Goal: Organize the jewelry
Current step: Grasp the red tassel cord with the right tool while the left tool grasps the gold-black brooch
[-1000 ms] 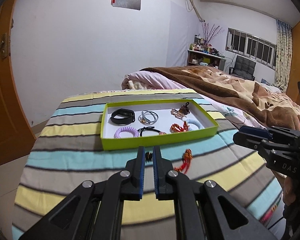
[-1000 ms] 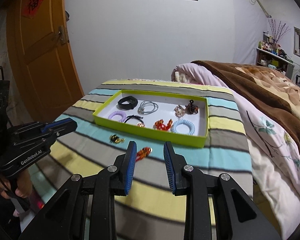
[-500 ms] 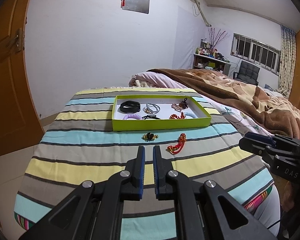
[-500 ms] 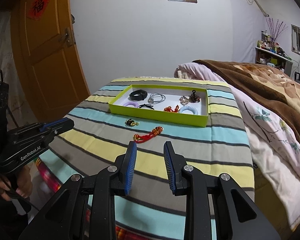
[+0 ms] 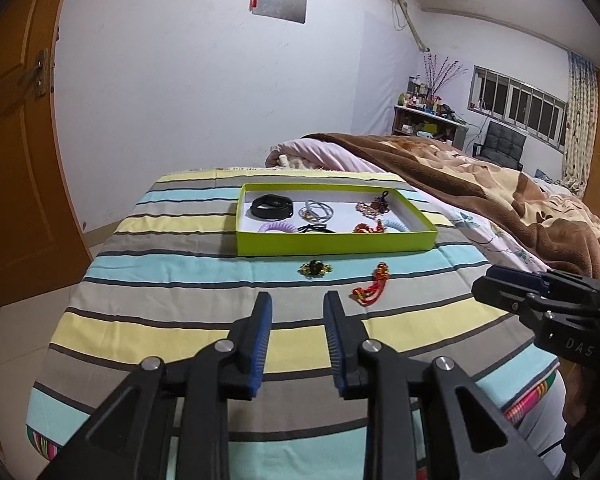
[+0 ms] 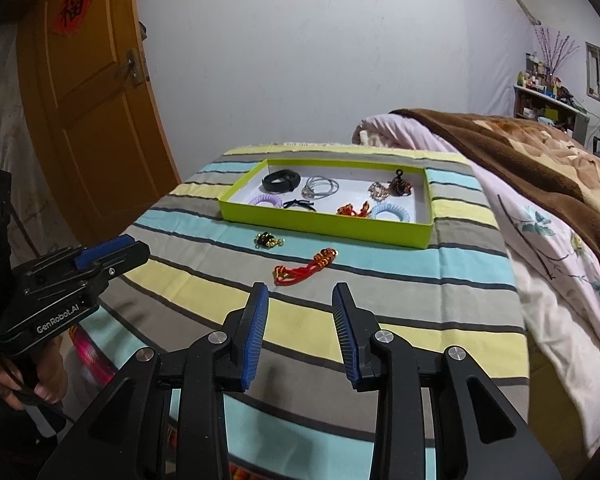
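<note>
My left gripper has just been opening; its blue-padded jaws stand apart with nothing between them. My right gripper has also just been spreading and holds nothing. Just beyond the right fingers lies a red knotted cord bracelet on the striped cloth, on the near side of the lime-green cardboard tray. A small gold-and-black brooch sits nearer the tray's front wall, beyond the left fingers. Inside the tray lie bands and coiled hair ties.
</note>
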A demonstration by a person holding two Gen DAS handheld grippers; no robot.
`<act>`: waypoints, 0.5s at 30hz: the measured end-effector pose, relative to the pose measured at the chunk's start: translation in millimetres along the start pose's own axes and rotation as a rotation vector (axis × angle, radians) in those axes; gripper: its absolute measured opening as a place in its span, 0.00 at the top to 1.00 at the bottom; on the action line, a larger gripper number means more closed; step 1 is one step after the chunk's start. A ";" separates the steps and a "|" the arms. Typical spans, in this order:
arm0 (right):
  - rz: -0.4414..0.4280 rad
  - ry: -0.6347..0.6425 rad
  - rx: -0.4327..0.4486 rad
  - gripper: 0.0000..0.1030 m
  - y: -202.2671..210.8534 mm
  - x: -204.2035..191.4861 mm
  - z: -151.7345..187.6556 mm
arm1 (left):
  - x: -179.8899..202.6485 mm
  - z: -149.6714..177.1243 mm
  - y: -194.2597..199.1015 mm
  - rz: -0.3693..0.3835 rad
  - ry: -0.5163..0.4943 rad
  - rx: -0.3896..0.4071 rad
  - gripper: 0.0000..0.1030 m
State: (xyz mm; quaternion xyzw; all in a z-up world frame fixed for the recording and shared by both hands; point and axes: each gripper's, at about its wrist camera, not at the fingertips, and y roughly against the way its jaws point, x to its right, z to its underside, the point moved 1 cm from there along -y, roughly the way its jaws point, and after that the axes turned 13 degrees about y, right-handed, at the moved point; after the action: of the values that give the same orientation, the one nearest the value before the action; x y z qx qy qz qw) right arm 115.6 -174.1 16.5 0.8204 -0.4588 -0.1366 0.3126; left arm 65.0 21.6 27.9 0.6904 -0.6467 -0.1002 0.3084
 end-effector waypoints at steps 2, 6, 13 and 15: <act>-0.006 -0.003 -0.011 0.67 -8.7 -1.1 -1.5 | -5.1 -1.5 -4.4 -0.007 0.007 -0.004 0.73; -0.017 -0.005 -0.037 0.67 -28.0 -5.2 -5.2 | -12.6 -3.2 -12.4 -0.015 0.017 -0.010 0.73; -0.002 -0.062 -0.093 0.67 -62.3 1.2 -11.7 | -22.1 -6.7 -22.2 -0.016 0.027 -0.016 0.73; 0.005 -0.088 -0.107 0.67 -70.9 6.6 -13.7 | -23.7 -8.2 -25.0 -0.015 0.029 -0.017 0.73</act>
State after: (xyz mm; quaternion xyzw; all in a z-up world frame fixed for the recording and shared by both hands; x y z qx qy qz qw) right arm 173.4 -147.2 -17.8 0.7945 -0.4664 -0.1962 0.3359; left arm 86.8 46.1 14.3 0.6941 -0.6361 -0.0980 0.3227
